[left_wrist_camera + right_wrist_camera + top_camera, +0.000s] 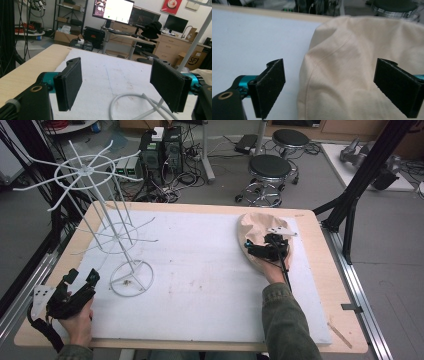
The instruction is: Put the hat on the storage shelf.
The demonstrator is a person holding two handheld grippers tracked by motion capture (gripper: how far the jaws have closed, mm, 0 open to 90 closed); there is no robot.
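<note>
Hat (260, 227) near the tabletop's right edge lies under the wide-open, empty right gripper (270, 245); soft fabric may bunch or slip.

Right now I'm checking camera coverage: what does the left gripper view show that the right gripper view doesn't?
The left gripper view alone has the white wire stand's ring base, a lit monitor and desks behind. The right gripper view alone has the cream fabric cap between the open right gripper. Both share the white foam-covered table and a pair of black jaws spread apart; the left gripper holds nothing.
</note>
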